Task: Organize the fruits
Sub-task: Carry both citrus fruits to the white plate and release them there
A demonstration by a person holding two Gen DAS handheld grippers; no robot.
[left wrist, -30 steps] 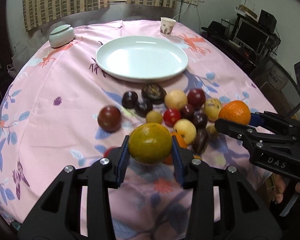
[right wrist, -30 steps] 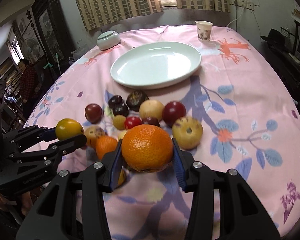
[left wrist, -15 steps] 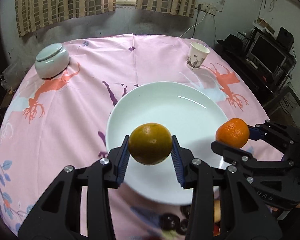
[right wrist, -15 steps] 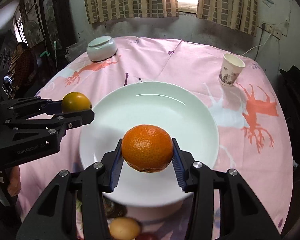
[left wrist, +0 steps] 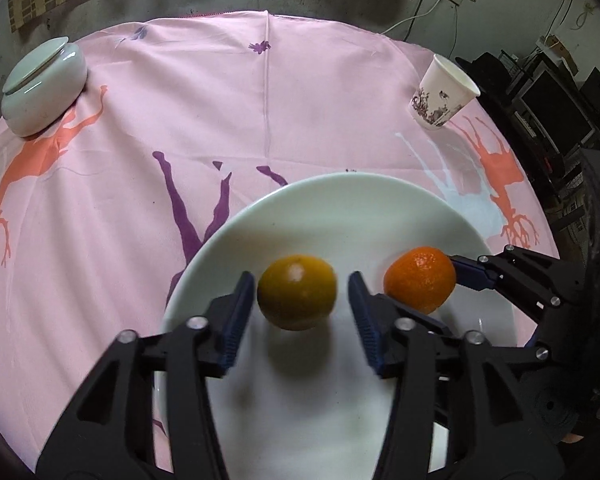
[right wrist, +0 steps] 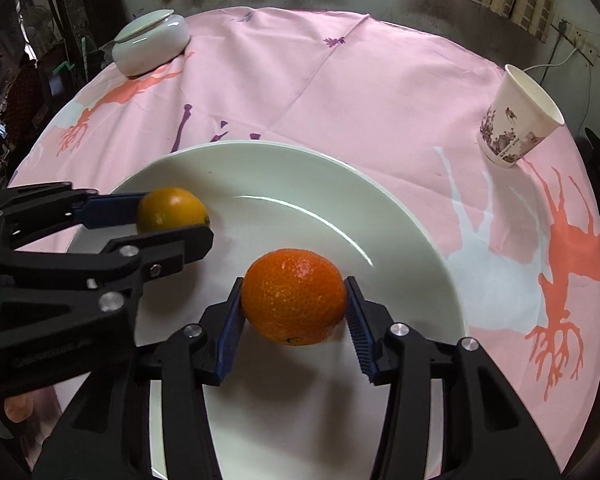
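Note:
A greenish-yellow orange (left wrist: 297, 292) lies on the white plate (left wrist: 352, 200) between the fingers of my left gripper (left wrist: 302, 300), which is open with a gap on each side of the fruit. It also shows in the right wrist view (right wrist: 172, 210). My right gripper (right wrist: 294, 300) is shut on a bright orange (right wrist: 294, 296), low over the plate (right wrist: 400, 220). That bright orange (left wrist: 419, 278) shows to the right in the left wrist view.
A paper cup (left wrist: 444, 94) stands at the back right of the pink patterned tablecloth (left wrist: 220, 100). A lidded white ceramic bowl (left wrist: 42, 84) stands at the back left. The remaining fruit is out of view.
Both grippers moved forward and down from the fruit pile to the plate. The left gripper has opened and let go of the greenish orange onto the plate. The right still holds its orange.

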